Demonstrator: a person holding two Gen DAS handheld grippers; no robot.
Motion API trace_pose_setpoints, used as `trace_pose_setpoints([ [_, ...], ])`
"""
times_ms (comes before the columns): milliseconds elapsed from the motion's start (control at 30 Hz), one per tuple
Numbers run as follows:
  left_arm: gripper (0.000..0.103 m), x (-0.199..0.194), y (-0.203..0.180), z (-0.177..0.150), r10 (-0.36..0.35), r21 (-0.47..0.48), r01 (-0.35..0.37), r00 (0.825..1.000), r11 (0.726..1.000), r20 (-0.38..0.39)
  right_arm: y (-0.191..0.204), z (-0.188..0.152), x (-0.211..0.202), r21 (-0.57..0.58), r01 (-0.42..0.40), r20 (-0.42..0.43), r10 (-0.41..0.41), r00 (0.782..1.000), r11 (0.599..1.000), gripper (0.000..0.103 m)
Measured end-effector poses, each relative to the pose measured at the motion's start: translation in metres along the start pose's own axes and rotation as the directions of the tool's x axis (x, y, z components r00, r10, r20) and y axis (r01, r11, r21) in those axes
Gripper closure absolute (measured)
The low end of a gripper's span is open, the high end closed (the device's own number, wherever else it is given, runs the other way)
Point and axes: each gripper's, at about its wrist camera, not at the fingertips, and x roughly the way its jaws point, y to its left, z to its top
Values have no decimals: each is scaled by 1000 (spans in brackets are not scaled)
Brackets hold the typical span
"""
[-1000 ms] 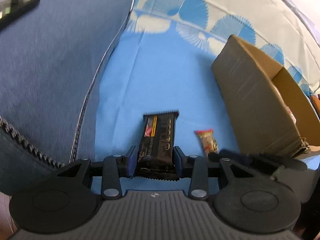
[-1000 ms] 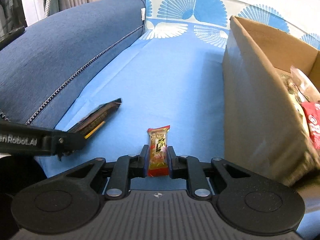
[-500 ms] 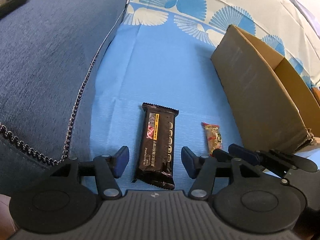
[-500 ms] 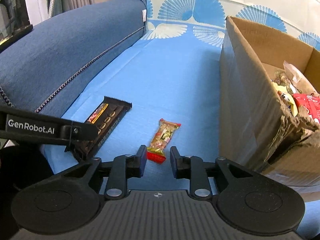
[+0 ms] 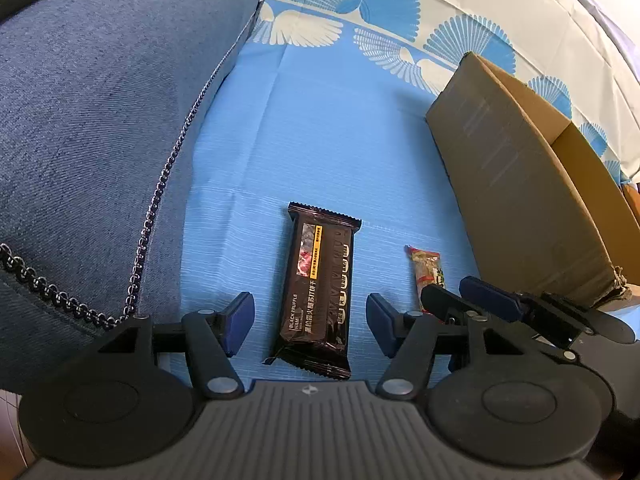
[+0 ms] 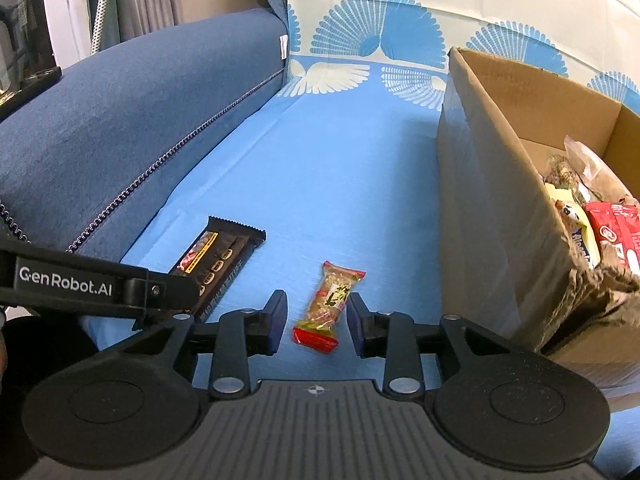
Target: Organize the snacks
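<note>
- The left gripper [image 5: 310, 322] has let go: a second ago its blue pads were pinched on the black snack bar [image 5: 320, 294], and now the jaws are opening, standing wide with clear gaps on both sides of the wrapper.
- That bar lies flat on the blue sheet [image 5: 320, 140], lengthwise between the jaws, its serrated far end toward 12 o'clock.
- The right gripper [image 6: 316, 320] has done the same with the small red-ended snack [image 6: 330, 308]. Its jaws are opening too, at a narrower gap, and no pad touches the packet.
- The small snack has settled slightly skewed, its far end tipped toward 1 o'clock, its red end nearest the tool.
- Seen from the right wrist, the black bar sits at 10 o'clock from the small snack, partly behind the left gripper's arm; the two lie side by side, apart.
- The cardboard box [image 6: 492, 200] stands at 3 o'clock of both, with more packets [image 6: 600, 220] heaped inside.
- The blue sofa arm [image 5: 100, 100] borders the sheet at 9 o'clock.
- My reading: both items are now laid out on the sheet, so this placement looks done; the box would likely supply the next pieces.
</note>
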Motion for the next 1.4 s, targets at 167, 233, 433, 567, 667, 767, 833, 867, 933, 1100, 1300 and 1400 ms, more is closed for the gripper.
trace_pose_setpoints([
  [167,36,2,-2,0,1,5,-1,1000,1000,-1,-2,1,2,12,6,-4,-6,1000,1000,66],
  [233,35,3,-2,0,1,5,-1,1000,1000,-2,-2,1,3,15,8,-6,-8,1000,1000,66],
  [433,34,7,-5,0,7,24,-7,1000,1000,-10,-2,1,5,19,15,-11,-15,1000,1000,66],
  [567,34,13,-10,0,21,49,-20,1000,999,-21,-3,1,8,24,32,-10,-32,999,999,66],
  [667,34,16,-10,0,14,47,-12,1000,999,-28,-2,-1,12,15,47,-20,-47,999,999,69],
  [767,33,21,-15,1,16,66,-14,999,998,-31,-1,-2,14,-3,62,-19,-62,998,998,85],
  [833,33,25,-18,1,20,79,-18,999,997,-34,-1,-3,13,-9,67,-6,-67,998,998,95],
  [867,33,27,-20,1,29,84,-26,999,996,-32,-1,-3,11,-11,68,4,-68,998,998,98],
  [933,33,30,-22,1,39,92,-36,999,995,-28,-2,-1,7,-13,67,23,-67,997,998,103],
  [1100,46,31,-25,-1,59,117,-56,998,992,-20,-7,-2,6,0,60,8,-60,998,998,102],
  [1300,61,24,-21,-2,36,101,-36,999,994,-1,-2,-4,9,-19,52,9,-52,999,998,72],
  [1400,62,17,-17,-3,28,81,-29,1000,996,15,2,-7,17,-54,80,-2,-80,997,995,72],
])
